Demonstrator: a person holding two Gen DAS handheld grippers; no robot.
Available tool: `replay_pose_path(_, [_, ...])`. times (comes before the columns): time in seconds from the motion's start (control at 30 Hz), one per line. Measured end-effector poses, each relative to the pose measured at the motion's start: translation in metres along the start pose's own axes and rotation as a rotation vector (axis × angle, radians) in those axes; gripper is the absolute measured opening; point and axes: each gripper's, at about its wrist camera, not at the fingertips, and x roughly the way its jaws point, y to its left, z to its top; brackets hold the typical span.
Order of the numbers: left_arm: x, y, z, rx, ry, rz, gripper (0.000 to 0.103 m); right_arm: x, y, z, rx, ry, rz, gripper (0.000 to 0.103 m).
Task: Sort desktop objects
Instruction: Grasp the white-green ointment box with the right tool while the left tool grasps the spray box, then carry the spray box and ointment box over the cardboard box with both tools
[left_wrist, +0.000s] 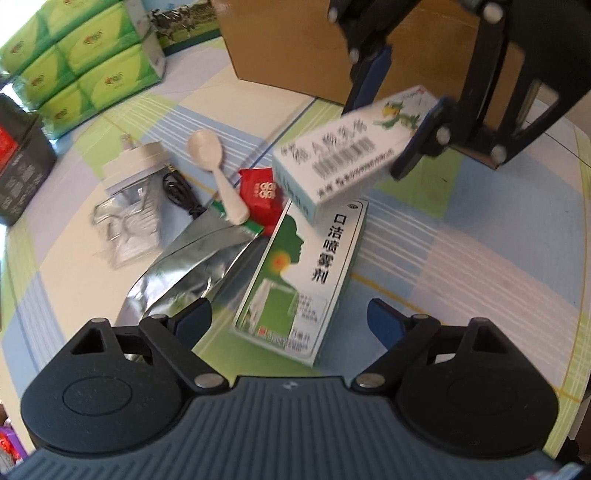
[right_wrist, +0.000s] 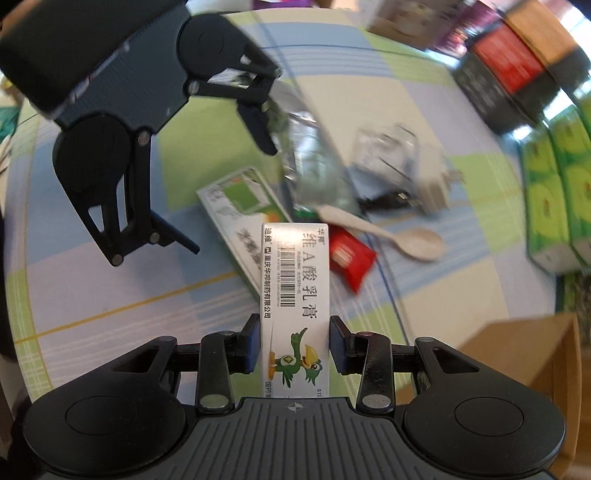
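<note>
Two tongs: right tongs (right_wrist: 293, 350) grasping ointment box (right_wrist: 294, 288) above clutter; left tongs (left_wrist: 290, 319) released over spray box (left_wrist: 301, 280).

A tabletop (left_wrist: 461, 258) covered in a checked cloth of pale blue, green and cream. At its far edge stand a stack of green tissue packs (left_wrist: 81, 55) and a dark box with a red label (left_wrist: 22, 162); a brown cardboard box (left_wrist: 295, 44) sits behind.

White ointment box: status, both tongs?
Right tongs shut on white ointment box, lifted. Left tongs open, over green-and-white spray box. Nothing blocking brown cardboard box.
</note>
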Motion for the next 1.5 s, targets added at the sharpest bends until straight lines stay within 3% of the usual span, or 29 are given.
replay_pose_path(0.17, [0.017, 0.002, 0.007, -0.008, 0.017, -0.029, 0.074, -0.002, -0.008, -0.009, 0.058, 0.007, -0.011, 0.035])
replay_pose_path(0.23, [0.02, 0.003, 0.009, -0.032, 0.019, -0.033, 0.063, -0.002, -0.009, -0.01, 0.079, 0.009, -0.015, 0.035])
replay_pose_path(0.43, [0.008, -0.005, 0.001, -0.147, 0.052, -0.021, 0.053, -0.008, -0.008, -0.009, 0.209, 0.009, -0.023, 0.035])
replay_pose_path(0.67, [-0.017, -0.027, -0.032, -0.345, 0.131, -0.003, 0.051, -0.018, 0.029, -0.025, 0.442, 0.015, 0.052, 0.035])
replay_pose_path(1.0, [-0.035, -0.051, -0.055, -0.377, 0.098, 0.038, 0.055, 0.0, 0.08, -0.066, 0.604, 0.042, 0.068, 0.035])
replay_pose_path(1.27, [-0.022, -0.044, -0.043, -0.397, 0.055, 0.024, 0.055, 0.008, 0.08, -0.07, 0.616, 0.011, 0.058, 0.035])
replay_pose_path(1.5, [-0.017, -0.048, -0.035, -0.376, 0.09, 0.058, 0.051, 0.003, 0.076, -0.07, 0.635, -0.03, 0.032, 0.035])
